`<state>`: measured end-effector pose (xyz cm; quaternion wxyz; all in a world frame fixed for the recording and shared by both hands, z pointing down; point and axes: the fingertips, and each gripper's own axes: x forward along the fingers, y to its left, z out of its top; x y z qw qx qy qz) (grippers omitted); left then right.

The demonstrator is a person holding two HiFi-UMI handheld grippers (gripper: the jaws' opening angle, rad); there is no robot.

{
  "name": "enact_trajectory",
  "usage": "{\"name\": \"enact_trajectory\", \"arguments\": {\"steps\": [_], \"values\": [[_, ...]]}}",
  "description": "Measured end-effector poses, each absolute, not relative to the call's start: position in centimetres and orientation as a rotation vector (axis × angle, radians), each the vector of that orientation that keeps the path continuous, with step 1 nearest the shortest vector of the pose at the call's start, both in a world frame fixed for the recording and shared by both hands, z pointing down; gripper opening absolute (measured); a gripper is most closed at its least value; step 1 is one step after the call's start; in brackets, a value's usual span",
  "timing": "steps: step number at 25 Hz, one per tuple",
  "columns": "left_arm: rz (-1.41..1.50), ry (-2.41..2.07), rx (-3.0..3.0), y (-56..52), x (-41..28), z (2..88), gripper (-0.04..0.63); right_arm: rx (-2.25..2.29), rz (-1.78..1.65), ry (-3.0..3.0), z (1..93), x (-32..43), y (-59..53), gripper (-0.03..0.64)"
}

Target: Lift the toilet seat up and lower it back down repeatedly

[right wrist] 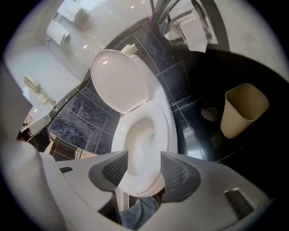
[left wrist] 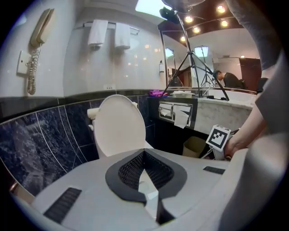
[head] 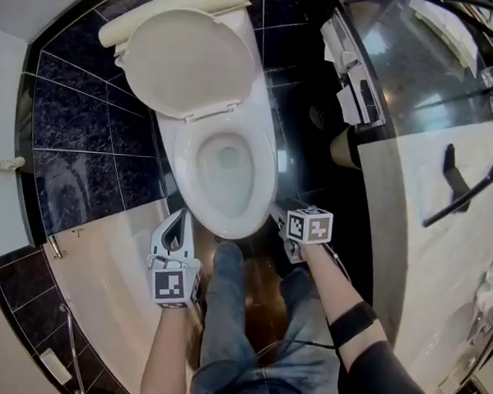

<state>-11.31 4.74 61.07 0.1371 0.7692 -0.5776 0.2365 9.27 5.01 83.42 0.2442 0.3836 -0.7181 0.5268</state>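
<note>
The toilet (head: 265, 203) stands straight ahead of both grippers, and its lid (head: 179, 61) leans upright at the far end, away from the jaws. The toilet seat (right wrist: 168, 118) seems to lie flat on the bowl. Its front curve is just beyond and a little below the right gripper (right wrist: 142, 159), whose jaws stand wide apart. We see the seat through the gap, but the jaws do not touch it. The left gripper (left wrist: 144, 154) has its jaws brought together on nothing, and the seat is ahead of it, toward its right side. We judge the seat to be stiff, smooth plastic, rather light, turning on a hinge at the far end, and glossy enough to slip. The best hold is the front lip, nearest to the right jaws, with one pad under and one above. It should be lowered gently, so that it does not slam.
</note>
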Motion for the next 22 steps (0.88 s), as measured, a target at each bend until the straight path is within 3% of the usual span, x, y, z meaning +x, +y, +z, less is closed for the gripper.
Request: {"name": "enact_trajectory", "arguments": {"steps": [10, 16, 22], "values": [[0.670, -1.660, 2.151, 5.5, -11.4, 68.6, 0.000, 1.037, 1.754, -1.878, 93.1, 7.9, 5.7, 0.243], [0.745, -1.654, 2.195, 6.8, -13.5, 71.8, 0.000, 1.084, 1.849, -1.836, 95.2, 7.2, 5.4, 0.164], [0.742, -1.648, 2.174, 7.3, -13.9, 72.9, 0.000, 1.128, 1.907, -1.801, 95.5, 7.6, 5.5, 0.140]]}}
